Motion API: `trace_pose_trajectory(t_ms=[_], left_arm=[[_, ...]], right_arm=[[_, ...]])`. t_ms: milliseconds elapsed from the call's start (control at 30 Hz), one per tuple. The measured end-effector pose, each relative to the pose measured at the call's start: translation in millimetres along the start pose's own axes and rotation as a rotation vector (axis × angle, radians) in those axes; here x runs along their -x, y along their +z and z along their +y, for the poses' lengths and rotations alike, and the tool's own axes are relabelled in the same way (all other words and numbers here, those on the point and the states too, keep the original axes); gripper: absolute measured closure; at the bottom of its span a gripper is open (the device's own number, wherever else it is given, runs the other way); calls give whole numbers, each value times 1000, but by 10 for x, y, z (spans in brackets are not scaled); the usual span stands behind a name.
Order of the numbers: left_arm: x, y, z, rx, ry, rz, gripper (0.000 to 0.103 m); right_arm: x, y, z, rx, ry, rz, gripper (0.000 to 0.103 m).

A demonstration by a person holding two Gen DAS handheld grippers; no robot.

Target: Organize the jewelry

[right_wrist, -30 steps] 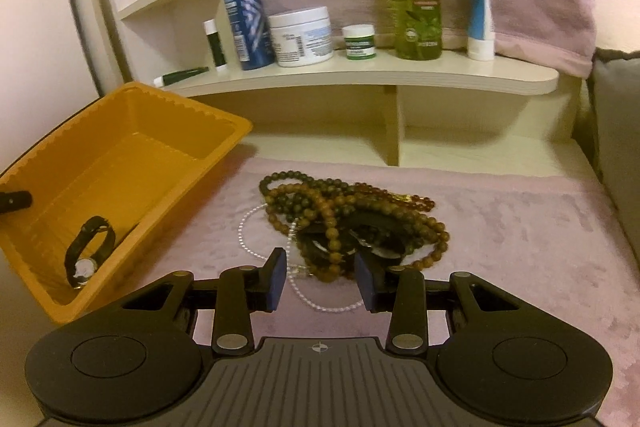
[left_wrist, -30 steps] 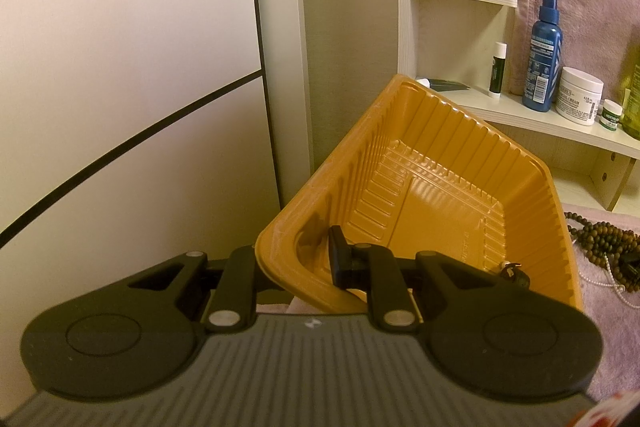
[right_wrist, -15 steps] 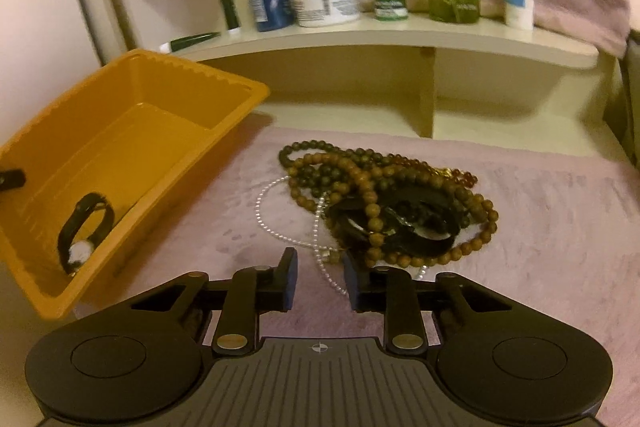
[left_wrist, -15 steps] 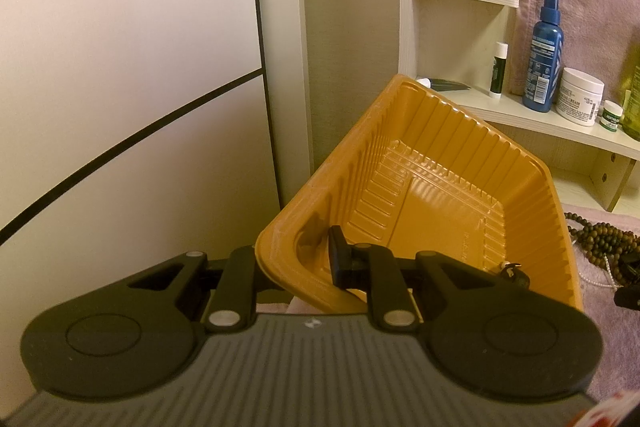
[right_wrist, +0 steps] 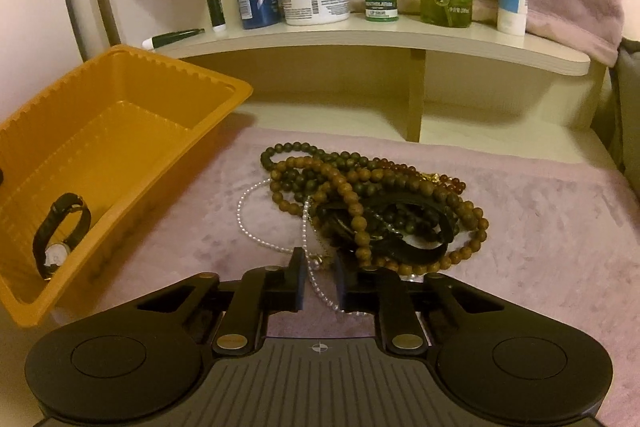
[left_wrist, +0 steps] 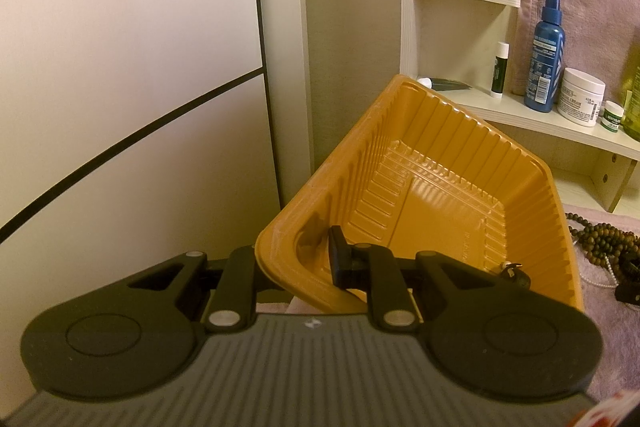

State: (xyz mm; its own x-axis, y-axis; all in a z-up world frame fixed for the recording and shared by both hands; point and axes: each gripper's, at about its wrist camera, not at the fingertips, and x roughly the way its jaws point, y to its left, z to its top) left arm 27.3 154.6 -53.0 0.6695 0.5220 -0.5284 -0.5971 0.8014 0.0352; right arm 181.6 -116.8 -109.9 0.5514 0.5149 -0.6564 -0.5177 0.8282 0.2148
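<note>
Pearl strand (right_wrist: pixel 310 267) running right between the fingers of the right gripper (right_wrist: pixel 319 277), jaws just been closing on it, with a sliver of gap on either side, so not pinched yet by the look of it. Rest of the jewelry pile (right_wrist: pixel 376 203) heaped just beyond the fingertips on the pink cloth (right_wrist: pixel 540 227): brown and dark bead strings, something black and strap-like tangled in the middle. Probably going for the pearls first because that loop trails out of the heap toward the fingers, easiest bit to nab without dragging everything. Could still snag on the beads though, since the far end disappears under them. Left gripper (left_wrist: pixel 296 267) clamped shut on the near corner of the orange tray (left_wrist: pixel 440 155), one finger inside the wall, the other outside and underneath. Tray tipped up with its open side leaning toward the pile, presumably to make dropping stuff in easier. Wristwatch (right_wrist: pixel 60 231) already sitting in the low near end of the tray, left of the right fingers. Shelf (right_wrist: pixel 360 39) with bottles and jars well past the pile, not involved. Looks like early days, most pieces not yet in the tray.
</note>
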Motion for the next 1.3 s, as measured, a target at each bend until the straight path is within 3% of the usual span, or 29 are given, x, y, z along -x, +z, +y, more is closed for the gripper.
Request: trace_pose_trajectory(t_ms=[267, 533, 933, 1100, 1300], left_arm=[[-1, 0, 2, 0, 0, 1, 87], [-9, 0, 4, 3, -1, 2, 87], [-16, 6, -8, 5, -2, 1, 87], [-10, -2, -4, 6, -3, 1, 87], [-12, 0, -6, 6, -4, 3, 87]], right_arm=[[115, -7, 72, 48, 18, -38, 92], [293, 80, 249, 87, 93, -91, 95], [216, -109, 130, -30, 93, 38, 90], [162, -89, 161, -4, 92, -2, 90], [41, -123, 259, 127, 71, -2, 90]])
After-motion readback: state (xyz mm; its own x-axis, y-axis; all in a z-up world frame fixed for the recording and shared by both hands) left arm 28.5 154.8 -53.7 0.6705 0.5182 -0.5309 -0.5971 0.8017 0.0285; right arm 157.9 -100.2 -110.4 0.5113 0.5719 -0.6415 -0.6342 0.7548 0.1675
